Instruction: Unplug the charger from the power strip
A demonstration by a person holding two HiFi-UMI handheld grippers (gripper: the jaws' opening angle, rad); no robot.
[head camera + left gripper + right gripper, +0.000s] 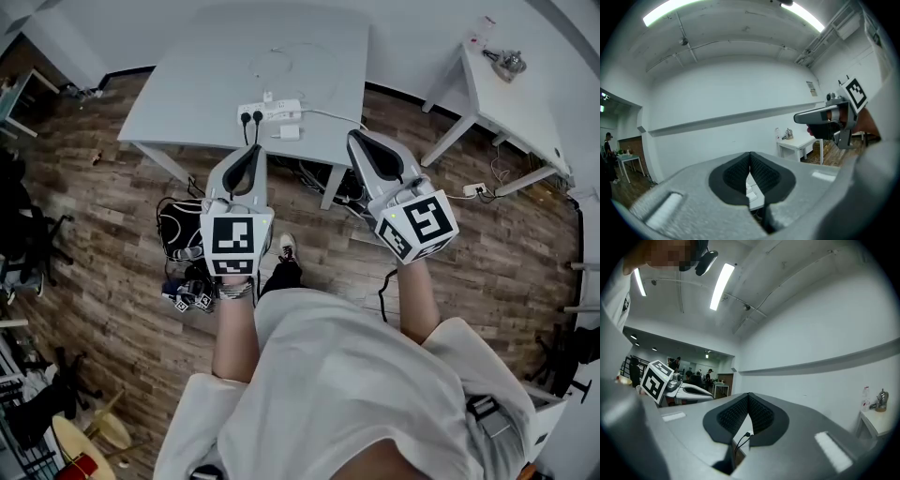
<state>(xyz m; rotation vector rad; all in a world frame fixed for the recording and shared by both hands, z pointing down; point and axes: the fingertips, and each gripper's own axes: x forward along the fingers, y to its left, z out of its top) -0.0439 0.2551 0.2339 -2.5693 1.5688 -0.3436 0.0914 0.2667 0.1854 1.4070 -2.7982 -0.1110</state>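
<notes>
White block charger (289,133) sits against the white power strip (272,110) on the grey worktop (187,94), just ahead of left gripper (251,150) and right gripper (358,138), both closed and empty; advisable to open one on the charger, pin the strip with the other, and pull straight.

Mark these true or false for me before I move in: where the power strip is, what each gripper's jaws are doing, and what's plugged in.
1. The power strip lies on the floor. False: it lies on the grey table.
2. The left gripper has its jaws closed with nothing between them. True.
3. The right gripper grips the white charger. False: its jaws are closed on nothing, and it is apart from the charger.
4. Two black plugs sit at the strip's near side. True.
</notes>
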